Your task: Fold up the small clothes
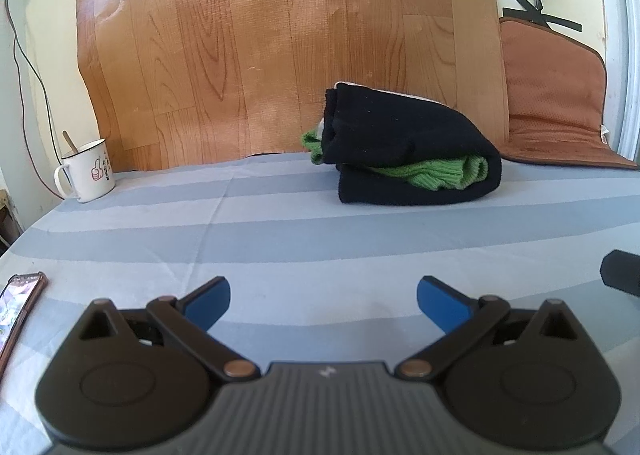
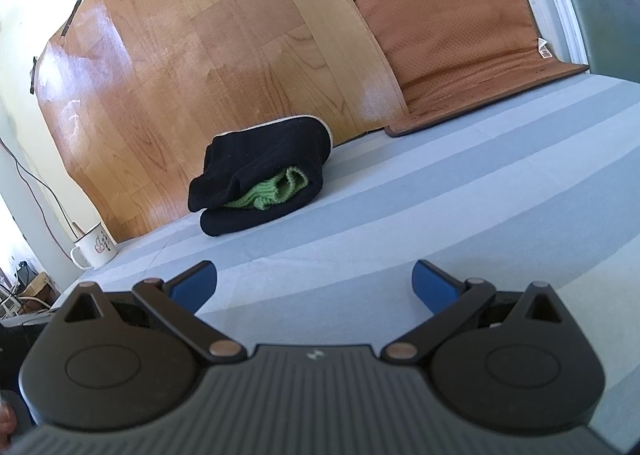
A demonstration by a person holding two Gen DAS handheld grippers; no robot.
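Note:
A folded black garment [image 1: 404,139] [image 2: 264,171] lies at the far side of the striped blue-grey cloth [image 1: 280,231] [image 2: 440,207], with a green knitted piece [image 1: 440,173] [image 2: 276,191] tucked inside its fold. My left gripper [image 1: 323,303] hovers open near the front of the cloth, well short of the bundle, nothing between its blue pads [image 1: 210,305]. My right gripper [image 2: 314,285] is open too, tilted, with the bundle ahead and to its left. A dark edge of the right gripper [image 1: 622,273] shows at the right in the left wrist view.
A white mug [image 1: 86,171] [image 2: 94,247] with a stick in it stands at the back left. A phone [image 1: 18,307] lies at the front left edge. A brown padded mat [image 1: 556,103] [image 2: 460,51] leans on the wall at the back right, beside a wood-pattern sheet [image 1: 280,43] [image 2: 208,67].

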